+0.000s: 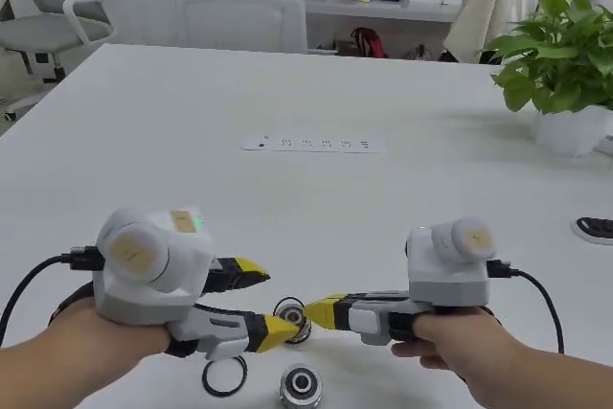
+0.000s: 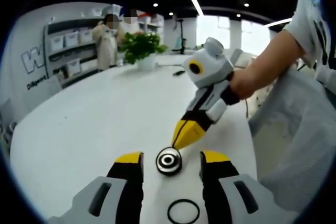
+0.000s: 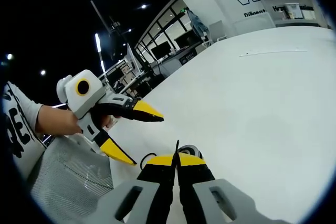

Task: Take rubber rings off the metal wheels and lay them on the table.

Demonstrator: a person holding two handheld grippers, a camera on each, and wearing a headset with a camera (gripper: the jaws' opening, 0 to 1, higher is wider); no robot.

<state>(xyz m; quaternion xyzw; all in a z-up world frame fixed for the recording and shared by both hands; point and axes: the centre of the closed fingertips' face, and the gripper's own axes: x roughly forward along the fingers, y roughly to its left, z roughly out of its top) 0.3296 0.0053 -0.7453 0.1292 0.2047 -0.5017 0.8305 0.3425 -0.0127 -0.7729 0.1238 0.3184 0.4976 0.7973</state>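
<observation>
The wheel (image 2: pixel 168 162) rests on the table (image 1: pixel 316 208), between the wide-open jaws of the left gripper (image 1: pixel 280 300). The right gripper (image 3: pixel 176 160) has its jaws closed at the wheel's rim, pinching a thin black strip of the ring (image 3: pixel 177 148). A free ring (image 1: pixel 225 375) and a second wheel (image 1: pixel 301 385) lie nearer the person

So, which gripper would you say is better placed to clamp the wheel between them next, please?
Left, probably: the left gripper has its jaws open on either side of the wheel, while the right gripper has shut jaws, tip at the wheel's rim.
</observation>
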